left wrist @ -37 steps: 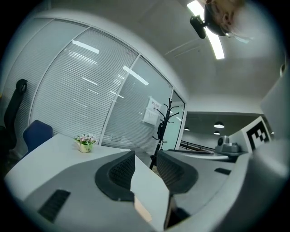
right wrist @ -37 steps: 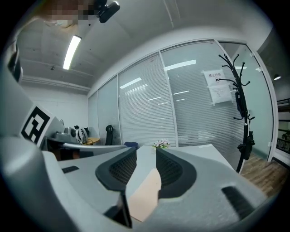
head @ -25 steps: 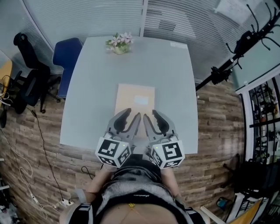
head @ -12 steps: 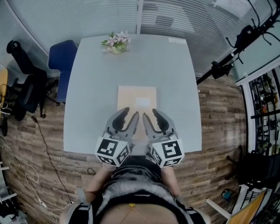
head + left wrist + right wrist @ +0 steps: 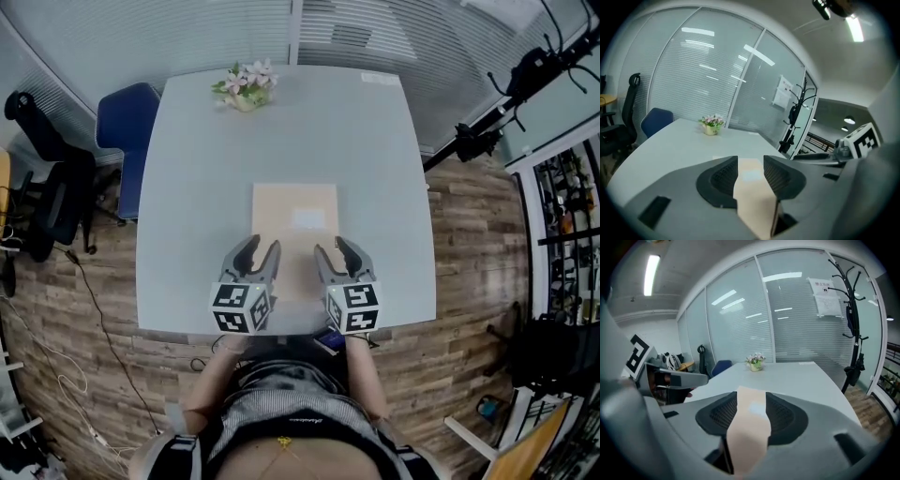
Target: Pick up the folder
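Note:
A beige folder [image 5: 293, 225] with a pale label lies flat on the grey table [image 5: 187, 206], near its front edge. My left gripper [image 5: 258, 251] hangs low over the folder's near left corner, and my right gripper [image 5: 337, 251] over its near right part. Both point away from me and slightly down. Their jaws are opening and the pads press on nothing. In the left gripper view the folder [image 5: 752, 187] shows through the gap of the left gripper [image 5: 751, 169]. The right gripper view shows the folder [image 5: 750, 423] the same way through the gap of the right gripper [image 5: 751, 411].
A small pot of flowers [image 5: 246, 86] stands at the table's far edge, with a white label [image 5: 380, 78] at the far right corner. A blue chair [image 5: 117, 131] and a black office chair [image 5: 52, 187] stand to the left. A black stand [image 5: 506, 103] rises at right.
Both grippers have dropped lower toward the table's front edge and moved apart from each other. Their jaws stand a little wider than before.

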Demonstrator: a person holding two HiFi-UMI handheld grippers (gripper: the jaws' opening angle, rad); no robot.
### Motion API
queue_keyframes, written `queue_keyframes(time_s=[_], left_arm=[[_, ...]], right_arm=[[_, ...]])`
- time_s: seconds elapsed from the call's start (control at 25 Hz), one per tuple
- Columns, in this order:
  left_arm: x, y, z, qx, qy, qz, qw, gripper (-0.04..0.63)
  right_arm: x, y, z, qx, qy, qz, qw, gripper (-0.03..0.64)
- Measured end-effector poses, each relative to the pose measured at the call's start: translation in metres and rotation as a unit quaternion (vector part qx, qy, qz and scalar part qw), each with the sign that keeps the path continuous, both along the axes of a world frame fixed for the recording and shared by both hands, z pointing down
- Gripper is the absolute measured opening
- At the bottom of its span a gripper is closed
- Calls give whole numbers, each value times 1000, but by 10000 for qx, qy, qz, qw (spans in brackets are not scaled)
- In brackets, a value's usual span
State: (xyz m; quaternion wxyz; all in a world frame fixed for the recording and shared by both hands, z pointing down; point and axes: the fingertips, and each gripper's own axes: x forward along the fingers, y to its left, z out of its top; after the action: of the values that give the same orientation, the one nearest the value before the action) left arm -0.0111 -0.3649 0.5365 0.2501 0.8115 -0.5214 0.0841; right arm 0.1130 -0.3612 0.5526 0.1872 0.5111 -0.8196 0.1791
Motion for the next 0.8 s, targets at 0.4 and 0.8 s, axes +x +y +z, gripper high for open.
queue_keyframes(time_s=[0.4,0.8], left_arm=[[-46,-13,147,-1602,-39,-369,9864,235],[-34,-18,184,-2122,772,-254,9738,235]], right_arm=[[48,-19,142,-1658,-535,933,9803,268],[43,-21,178,-2187,-1680,865,9573,267]])
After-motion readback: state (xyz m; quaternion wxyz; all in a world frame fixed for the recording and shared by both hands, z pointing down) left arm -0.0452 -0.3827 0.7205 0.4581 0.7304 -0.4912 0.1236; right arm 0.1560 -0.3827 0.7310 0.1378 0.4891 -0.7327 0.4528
